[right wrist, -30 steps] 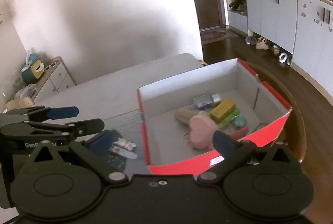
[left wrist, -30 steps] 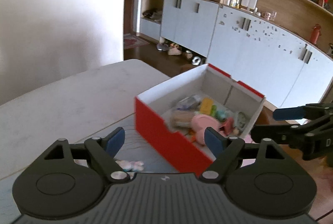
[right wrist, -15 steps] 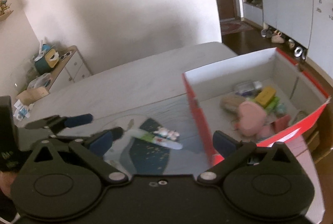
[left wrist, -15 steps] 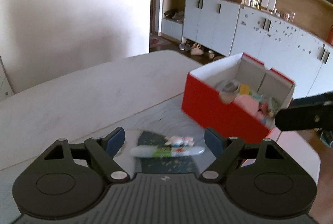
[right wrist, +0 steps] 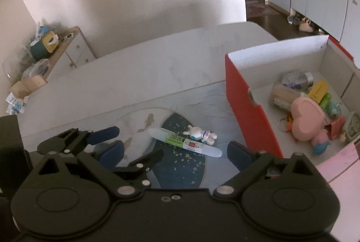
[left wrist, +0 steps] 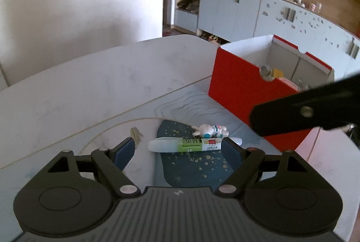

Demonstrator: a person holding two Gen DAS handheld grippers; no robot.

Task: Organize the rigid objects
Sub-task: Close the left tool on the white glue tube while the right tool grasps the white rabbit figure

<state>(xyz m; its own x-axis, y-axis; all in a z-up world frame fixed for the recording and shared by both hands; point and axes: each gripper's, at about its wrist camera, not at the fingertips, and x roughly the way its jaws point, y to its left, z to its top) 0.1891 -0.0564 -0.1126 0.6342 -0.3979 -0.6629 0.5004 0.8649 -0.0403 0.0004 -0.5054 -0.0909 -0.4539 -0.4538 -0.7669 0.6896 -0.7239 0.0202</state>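
A: Table first, far left: white top, a printed mat on its near part with a dark blue patch flecked gold. We see a small fish drawing on the pale part of that mat in the right wrist view.

B: Left gripper next. We log its fingers as wide apart, nothing between the pads, low over the mat.

A: Agreed. A clear tube with a green and white label lies on its side on the blue patch, crosswise between those fingers. Its right end looks just beside the right pad; we cannot tell if they touch.

B: Just behind the tube, touching or nearly so, lies a small white rabbit figure with blue and red marks.

A: In the right wrist view we see the same pair, tube and rabbit figure, ahead of the right gripper. Its fingers also stand wide apart and bare. The left gripper shows at the left of that view.

B: Right of all that stands the red box, open on top, white inside, on the table near the mat's right side and apart from the tube.

A: Contents we can name: a pink heart-shaped thing, a yellow block, a clear jar on its side. The rest is too jumbled to name.
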